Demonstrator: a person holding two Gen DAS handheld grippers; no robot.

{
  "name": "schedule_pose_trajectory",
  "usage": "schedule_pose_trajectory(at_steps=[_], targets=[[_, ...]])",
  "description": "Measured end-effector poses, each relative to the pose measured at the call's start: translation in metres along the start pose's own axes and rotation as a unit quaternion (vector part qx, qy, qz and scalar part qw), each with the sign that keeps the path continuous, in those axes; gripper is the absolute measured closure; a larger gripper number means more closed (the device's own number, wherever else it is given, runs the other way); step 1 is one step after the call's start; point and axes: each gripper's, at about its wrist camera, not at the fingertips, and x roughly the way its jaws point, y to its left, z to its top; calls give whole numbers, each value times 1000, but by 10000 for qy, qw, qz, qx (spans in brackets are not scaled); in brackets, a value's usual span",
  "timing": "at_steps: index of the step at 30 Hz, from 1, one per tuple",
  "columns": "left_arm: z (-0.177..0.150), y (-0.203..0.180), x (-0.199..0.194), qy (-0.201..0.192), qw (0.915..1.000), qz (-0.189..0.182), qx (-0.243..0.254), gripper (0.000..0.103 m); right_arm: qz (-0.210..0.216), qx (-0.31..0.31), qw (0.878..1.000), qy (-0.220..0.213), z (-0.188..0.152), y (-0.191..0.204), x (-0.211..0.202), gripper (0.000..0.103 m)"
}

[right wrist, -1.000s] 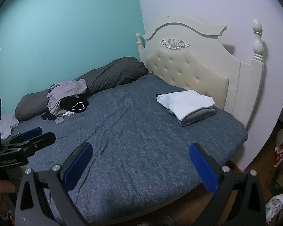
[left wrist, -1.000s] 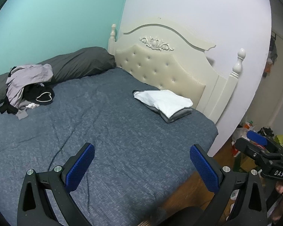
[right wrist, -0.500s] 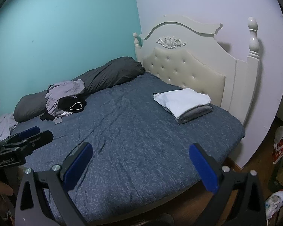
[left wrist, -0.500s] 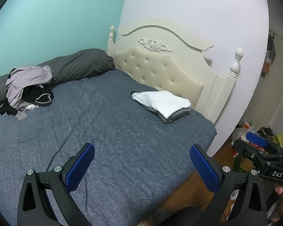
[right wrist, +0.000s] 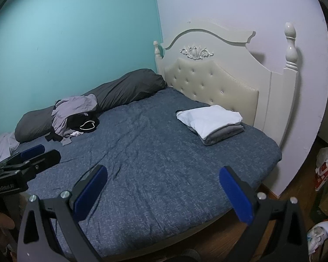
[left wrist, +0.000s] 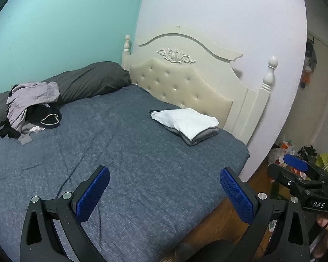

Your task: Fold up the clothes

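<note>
Left wrist view is showing my left gripper hanging over the near part of the bed, its blue-padded fingers spread wide apart and gripping nothing. Off to my right in that same view, my right gripper is poking in over the wooden floor, and only one blue pad of it is showing there. From the right wrist camera I am seeing my right gripper held just as wide, with nothing between its pads, floating above the bed's near edge, while my left gripper is jutting in at the left of that view. Beyond both tools the blue-grey cover is lying mostly flat with a few creases. Farther out, near the headboard, a stack of folded clothes is sitting on the cover, a white piece on top of grey ones. Well apart from it, on the far side of the bed by the teal wall, a heap of unfolded clothes is lying crumpled, pale lilac fabric draped over black, resting against a long dark grey pillow. On the floor past the foot of the headboard, bags and clutter are piling against the white wall.
</note>
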Motion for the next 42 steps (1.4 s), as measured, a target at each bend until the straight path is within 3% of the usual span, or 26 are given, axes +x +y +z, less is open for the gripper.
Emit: schedule_pose_trajectory(at_steps=[16, 42], targets=[[0, -3, -3, -56, 9999, 108, 63, 0, -20, -4, 10000, -60, 0, -1, -6, 0], [0, -6, 4, 16, 9971, 735, 213, 0, -25, 3, 10000, -49, 1, -4, -3, 0]])
